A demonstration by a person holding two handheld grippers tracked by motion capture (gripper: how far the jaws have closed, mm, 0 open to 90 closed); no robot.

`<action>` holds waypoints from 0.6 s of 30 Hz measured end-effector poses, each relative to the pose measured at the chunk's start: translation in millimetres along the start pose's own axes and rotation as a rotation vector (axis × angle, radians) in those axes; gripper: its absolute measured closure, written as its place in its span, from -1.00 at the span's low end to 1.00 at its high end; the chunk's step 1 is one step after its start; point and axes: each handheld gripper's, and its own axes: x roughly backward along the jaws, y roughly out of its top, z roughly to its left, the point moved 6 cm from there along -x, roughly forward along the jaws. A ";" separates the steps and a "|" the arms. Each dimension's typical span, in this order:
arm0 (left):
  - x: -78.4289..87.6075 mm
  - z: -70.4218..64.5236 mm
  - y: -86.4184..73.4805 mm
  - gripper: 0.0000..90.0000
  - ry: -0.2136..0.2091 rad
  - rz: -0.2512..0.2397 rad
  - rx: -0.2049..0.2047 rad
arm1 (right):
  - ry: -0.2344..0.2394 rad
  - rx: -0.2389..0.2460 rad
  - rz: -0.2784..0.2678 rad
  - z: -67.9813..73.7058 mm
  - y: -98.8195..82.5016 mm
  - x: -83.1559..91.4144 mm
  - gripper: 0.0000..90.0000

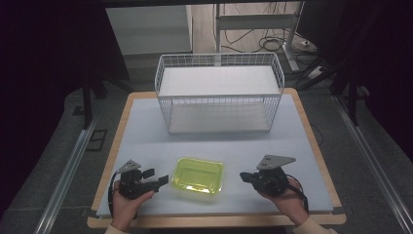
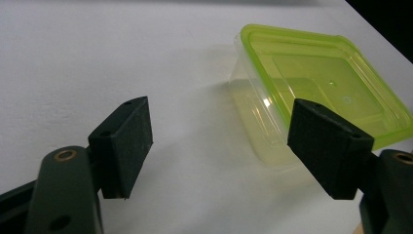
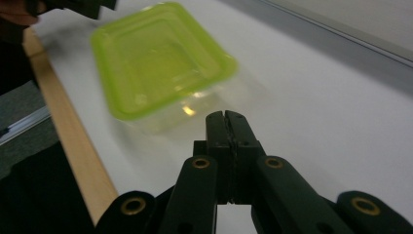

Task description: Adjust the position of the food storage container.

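A lidded clear plastic container (image 1: 198, 175) with a lime-green lid lies flat on the white table (image 1: 146, 141), near its front edge, between the two grippers. The left gripper (image 1: 158, 178) stands just beside the container's left side, jaws wide apart, nothing between them. The right gripper (image 1: 245, 176) sits apart from the container's right side, jaws pressed fully together, holding nothing. A white wire basket (image 1: 219, 92) stands at the table's far end.
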 end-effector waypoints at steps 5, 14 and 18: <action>0.8 0.5 0.0 -0.46 -0.002 -0.001 -0.002 | 0.051 0.034 0.016 20.4 8.3 -12.8 0.99; 0.3 2.3 -0.4 -0.46 0.005 0.001 0.005 | 0.144 0.094 0.056 54.0 16.8 -40.7 0.99; -0.7 3.6 -1.4 -0.46 0.007 0.005 0.007 | 0.177 0.114 0.081 67.0 14.1 -49.2 0.99</action>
